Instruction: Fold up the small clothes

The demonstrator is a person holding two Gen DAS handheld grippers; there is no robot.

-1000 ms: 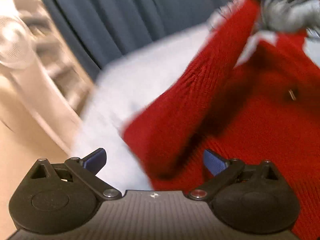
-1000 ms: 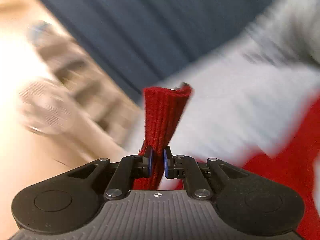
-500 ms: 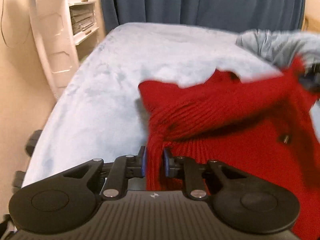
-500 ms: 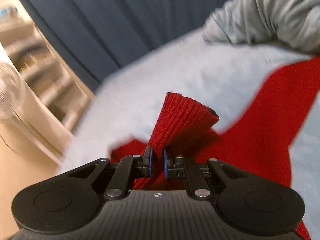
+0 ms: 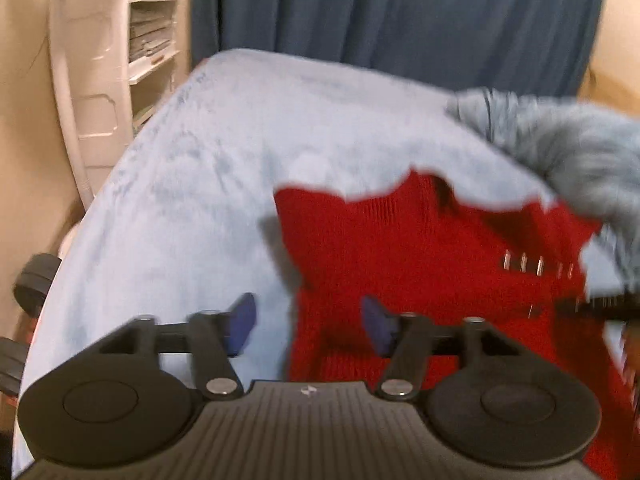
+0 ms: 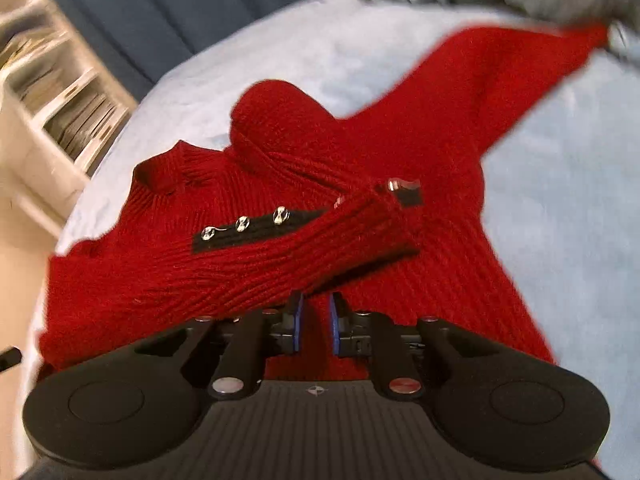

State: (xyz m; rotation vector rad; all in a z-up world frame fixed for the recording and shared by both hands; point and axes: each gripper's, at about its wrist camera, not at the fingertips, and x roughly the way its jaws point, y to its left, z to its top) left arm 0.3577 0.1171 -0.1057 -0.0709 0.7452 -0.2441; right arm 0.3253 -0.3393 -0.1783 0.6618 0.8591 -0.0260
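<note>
Fingers of the left gripper are opening, released, over the sweater's left edge. Fingers of the right gripper are opening around a fold of its sleeve. That red sweater lies spread on the blue blanket, a grey garment beyond it.

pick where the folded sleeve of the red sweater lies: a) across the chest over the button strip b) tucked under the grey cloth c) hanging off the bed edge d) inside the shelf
a: in the right wrist view the sleeve lies slantwise over the red sweater, covering part of its button strip.
</note>
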